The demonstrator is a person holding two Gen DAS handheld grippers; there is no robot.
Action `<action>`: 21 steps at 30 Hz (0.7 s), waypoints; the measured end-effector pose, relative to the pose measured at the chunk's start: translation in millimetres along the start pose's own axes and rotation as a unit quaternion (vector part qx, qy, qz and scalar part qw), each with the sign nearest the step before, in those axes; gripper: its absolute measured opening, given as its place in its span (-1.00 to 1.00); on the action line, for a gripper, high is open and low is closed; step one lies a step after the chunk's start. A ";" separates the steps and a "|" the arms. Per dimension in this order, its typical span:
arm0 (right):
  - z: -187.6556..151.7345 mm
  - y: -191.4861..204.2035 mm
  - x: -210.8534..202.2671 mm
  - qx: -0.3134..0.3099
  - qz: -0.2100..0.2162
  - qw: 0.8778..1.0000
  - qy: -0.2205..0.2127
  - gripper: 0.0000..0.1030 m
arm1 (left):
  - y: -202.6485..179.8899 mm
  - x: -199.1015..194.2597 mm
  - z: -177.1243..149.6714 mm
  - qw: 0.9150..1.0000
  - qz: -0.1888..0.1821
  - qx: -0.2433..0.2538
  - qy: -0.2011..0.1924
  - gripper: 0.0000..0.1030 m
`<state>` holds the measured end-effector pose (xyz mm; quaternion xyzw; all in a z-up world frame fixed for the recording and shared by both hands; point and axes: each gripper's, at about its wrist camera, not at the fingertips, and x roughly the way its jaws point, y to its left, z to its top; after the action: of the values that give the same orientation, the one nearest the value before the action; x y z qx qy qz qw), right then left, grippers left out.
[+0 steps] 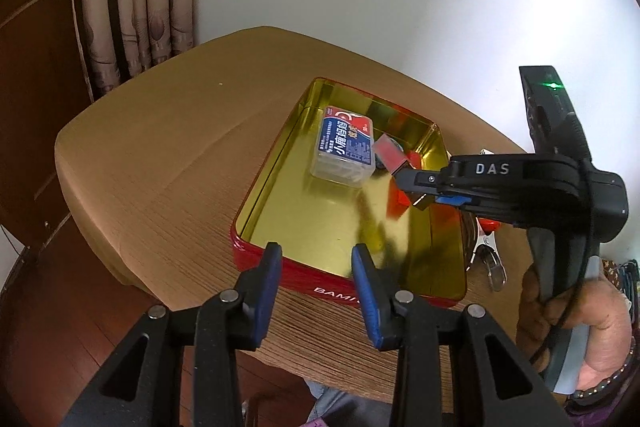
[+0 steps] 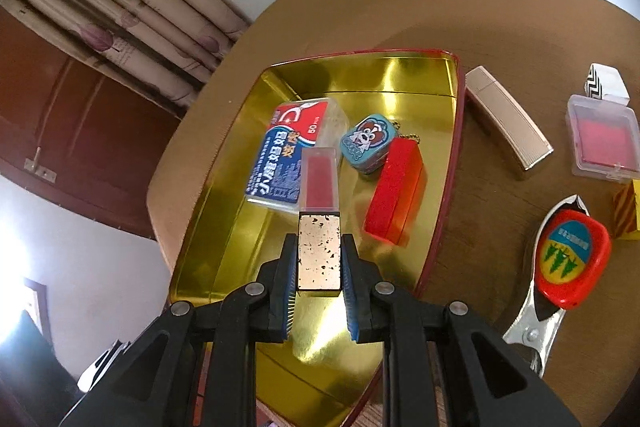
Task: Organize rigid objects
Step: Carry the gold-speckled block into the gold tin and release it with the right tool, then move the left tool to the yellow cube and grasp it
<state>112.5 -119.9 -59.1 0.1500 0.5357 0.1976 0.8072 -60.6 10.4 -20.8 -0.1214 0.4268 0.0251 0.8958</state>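
**Ana:** Left wrist view: why is the left gripper (image 1: pixel 316 267) parked at the near wall of the red tin (image 1: pixel 256 259)?

**Ben:** Its jaws gape with nothing between them. I'd guess it waits there to steady the tin while the right gripper (image 1: pixel 416 193) reaches in from the side.

**Ana:** Right wrist view?

**Ben:** The right gripper (image 2: pixel 320 259) is clenched on the gold base of a lipstick (image 2: pixel 319 211), hanging over the tin's gold floor (image 2: pixel 224 247) near the floss box (image 2: pixel 288 155), probably so it can go down alongside.
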 end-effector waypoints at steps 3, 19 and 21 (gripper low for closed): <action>3.5 0.1 4.3 0.004 -0.009 1.000 0.000 -0.63 | 2.2 3.1 -0.1 1.000 -0.002 -0.005 0.009 -0.29; 12.5 20.9 -6.1 -0.013 -0.038 0.999 -0.024 -0.41 | -3.5 10.5 -2.8 1.000 0.003 0.009 0.016 -0.29; 9.1 17.5 -22.9 -0.008 -0.019 0.999 -0.045 -0.41 | -4.1 10.7 -3.2 1.000 0.005 0.011 0.015 -0.29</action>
<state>110.2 -115.9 -29.2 0.1419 0.4996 0.1794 0.8355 -55.6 5.0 -30.2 -0.1099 0.4409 0.0231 0.8905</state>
